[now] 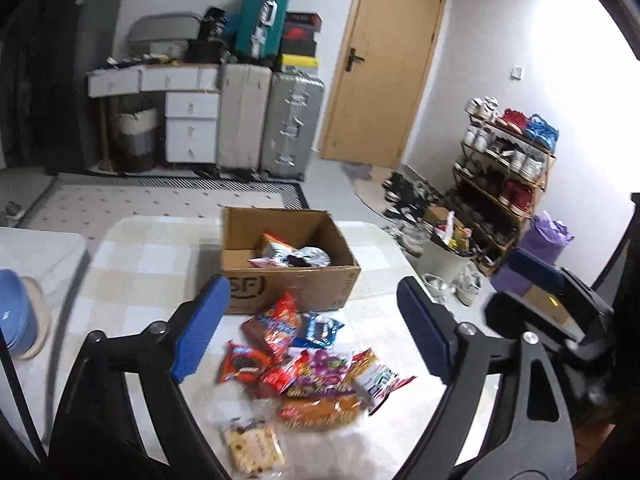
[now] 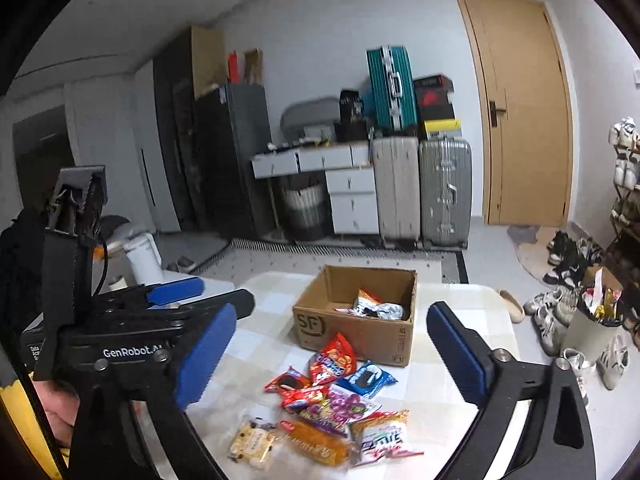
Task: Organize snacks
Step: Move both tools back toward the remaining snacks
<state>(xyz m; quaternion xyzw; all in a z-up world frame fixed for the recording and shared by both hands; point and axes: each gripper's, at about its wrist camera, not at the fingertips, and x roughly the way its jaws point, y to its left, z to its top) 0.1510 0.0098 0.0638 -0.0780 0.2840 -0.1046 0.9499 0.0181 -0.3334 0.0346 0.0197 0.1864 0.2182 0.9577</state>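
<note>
An open cardboard box (image 1: 288,284) (image 2: 354,336) stands on the checked table (image 1: 140,264) (image 2: 264,320) with a few snack packets inside. A pile of several snack packets (image 1: 316,372) (image 2: 332,412) lies in front of it: red cookie packs, a blue cookie pack, a purple candy bag, an orange pack, a pale cracker bag. My left gripper (image 1: 316,328) is open and empty, above the pile. My right gripper (image 2: 332,356) is open and empty, above the pile too. The left gripper also shows in the right wrist view (image 2: 188,300), at the left.
A bin full of wrappers (image 1: 448,256) (image 2: 592,324) stands right of the table, by a shoe rack (image 1: 504,168). Suitcases (image 1: 272,124) and drawers (image 1: 192,128) line the far wall beside a wooden door (image 1: 384,68). A patterned rug (image 1: 160,200) covers the floor.
</note>
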